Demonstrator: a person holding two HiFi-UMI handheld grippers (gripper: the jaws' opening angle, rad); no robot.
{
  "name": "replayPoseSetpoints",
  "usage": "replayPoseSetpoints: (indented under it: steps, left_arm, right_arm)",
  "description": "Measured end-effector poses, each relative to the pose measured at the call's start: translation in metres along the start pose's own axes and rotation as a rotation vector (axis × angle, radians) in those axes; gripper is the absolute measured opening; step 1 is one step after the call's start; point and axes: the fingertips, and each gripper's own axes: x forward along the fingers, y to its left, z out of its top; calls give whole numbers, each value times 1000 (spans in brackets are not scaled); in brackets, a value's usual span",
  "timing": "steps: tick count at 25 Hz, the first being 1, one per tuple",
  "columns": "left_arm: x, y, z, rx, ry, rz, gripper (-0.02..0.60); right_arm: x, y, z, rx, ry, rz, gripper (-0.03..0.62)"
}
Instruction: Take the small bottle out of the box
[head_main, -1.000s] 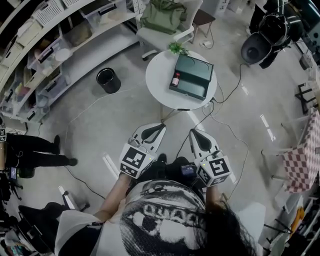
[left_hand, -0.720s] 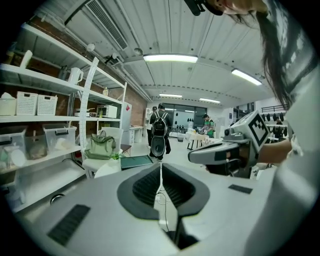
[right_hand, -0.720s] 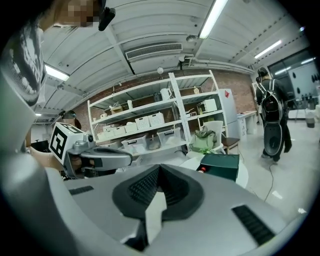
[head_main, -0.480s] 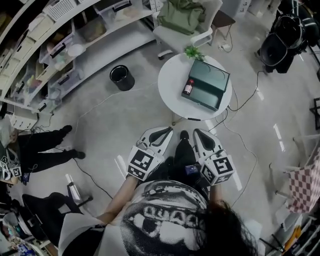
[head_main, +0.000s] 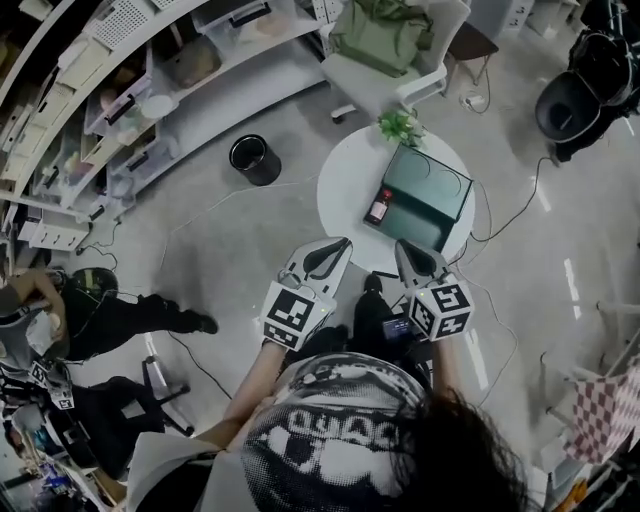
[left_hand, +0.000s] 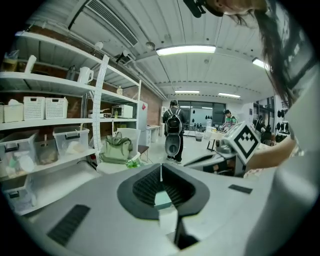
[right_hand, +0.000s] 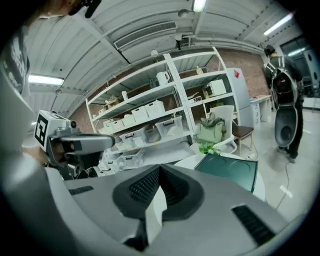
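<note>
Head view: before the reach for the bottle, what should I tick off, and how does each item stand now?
1. Bottle seen: ok, at the left edge of the box.
2. Bottle inside the box: cannot tell from this height.
3. Box on the table: ok.
4. Left gripper empty: ok; fingers together, so not ok for a grasp.
5. Right gripper empty: ok; fingers together too.
6. Grippers at the bottle: not ok, both are short of it, by the table's near edge.
</note>
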Motion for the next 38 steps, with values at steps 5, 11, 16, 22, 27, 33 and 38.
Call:
replayPoseSetpoints:
  steps: [5, 11, 16, 22, 27, 33, 38]
  left_arm:
    - [30, 12, 13, -2, 24, 28, 17]
    - [48, 25, 12, -8, 53, 89, 17]
    - [57, 28, 11, -16, 82, 99, 17]
    - [61, 38, 17, -12, 87, 118, 18]
    - [65, 50, 11, -18, 100, 112, 17]
    - [75, 68, 15, 6, 103, 39, 18]
    - [83, 91, 17, 32, 105, -24, 17]
  right_arm:
    - [32, -49, -22, 67, 102, -13, 0]
    - [71, -93, -51, 73, 208, -10, 2]
    - [102, -107, -64, 136, 274, 40, 34]
    - [141, -108, -82, 257, 355, 70, 95]
    - [163, -118, -106, 297, 451, 17, 148]
    - [184, -122, -122, 379, 504, -28, 186]
    - [192, -133, -132, 414, 509, -120, 193]
